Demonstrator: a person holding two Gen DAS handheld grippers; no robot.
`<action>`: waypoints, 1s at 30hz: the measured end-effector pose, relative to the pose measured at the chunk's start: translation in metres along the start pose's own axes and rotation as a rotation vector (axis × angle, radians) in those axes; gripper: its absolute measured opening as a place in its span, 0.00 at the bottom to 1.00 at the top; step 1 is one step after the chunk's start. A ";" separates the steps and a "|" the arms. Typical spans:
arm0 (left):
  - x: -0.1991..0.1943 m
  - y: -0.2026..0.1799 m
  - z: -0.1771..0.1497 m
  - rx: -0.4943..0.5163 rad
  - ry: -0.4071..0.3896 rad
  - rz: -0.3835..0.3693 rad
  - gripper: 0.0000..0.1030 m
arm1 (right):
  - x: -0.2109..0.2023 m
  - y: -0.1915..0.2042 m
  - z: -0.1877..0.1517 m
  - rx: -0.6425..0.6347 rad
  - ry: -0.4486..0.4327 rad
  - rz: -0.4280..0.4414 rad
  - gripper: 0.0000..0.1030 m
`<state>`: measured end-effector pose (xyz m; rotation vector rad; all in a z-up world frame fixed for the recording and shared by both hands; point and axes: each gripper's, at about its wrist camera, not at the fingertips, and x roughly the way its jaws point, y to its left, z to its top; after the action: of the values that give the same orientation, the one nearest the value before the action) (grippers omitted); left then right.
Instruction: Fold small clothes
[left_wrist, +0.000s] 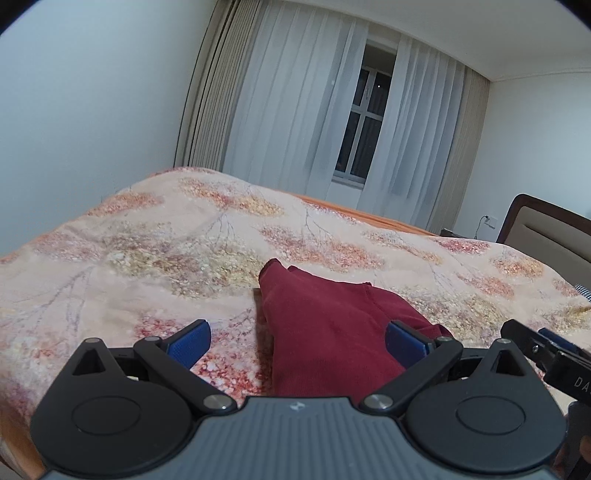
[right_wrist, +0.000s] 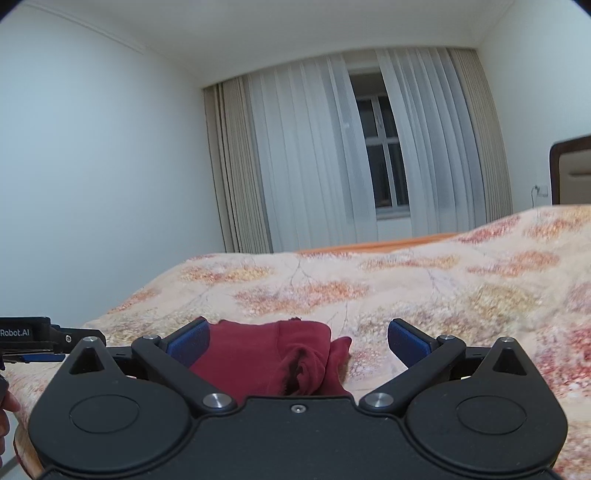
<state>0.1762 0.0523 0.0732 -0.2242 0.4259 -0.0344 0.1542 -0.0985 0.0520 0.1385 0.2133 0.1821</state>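
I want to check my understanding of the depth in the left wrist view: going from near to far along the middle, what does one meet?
Left tongs, open → dark red garment → flowered bedcover → sheer curtains and window.

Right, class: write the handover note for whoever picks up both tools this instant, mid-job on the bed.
Left tool: open, holding nothing, hovering low over the dark red garment.
Right tool: open, holding nothing, beside the left tool, over the garment's bunched end.
Garment: lies on the floral bedspread, near the front edge, partly doubled over but rumpled, one end crumpled.
Done: it looks part-folded, not neat.
Left: smooth the crumpled end, finish the fold. No other clothes are clearly in view.
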 end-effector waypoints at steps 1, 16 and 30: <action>-0.006 0.000 -0.002 0.006 -0.012 0.003 1.00 | -0.006 0.002 -0.001 -0.009 -0.010 0.001 0.99; -0.073 -0.002 -0.055 0.071 -0.095 0.065 1.00 | -0.083 0.021 -0.038 -0.080 -0.071 -0.008 0.99; -0.089 0.004 -0.080 0.077 -0.075 0.077 1.00 | -0.104 0.030 -0.063 -0.105 -0.059 -0.020 0.99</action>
<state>0.0622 0.0468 0.0372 -0.1327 0.3574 0.0333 0.0353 -0.0816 0.0161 0.0377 0.1460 0.1684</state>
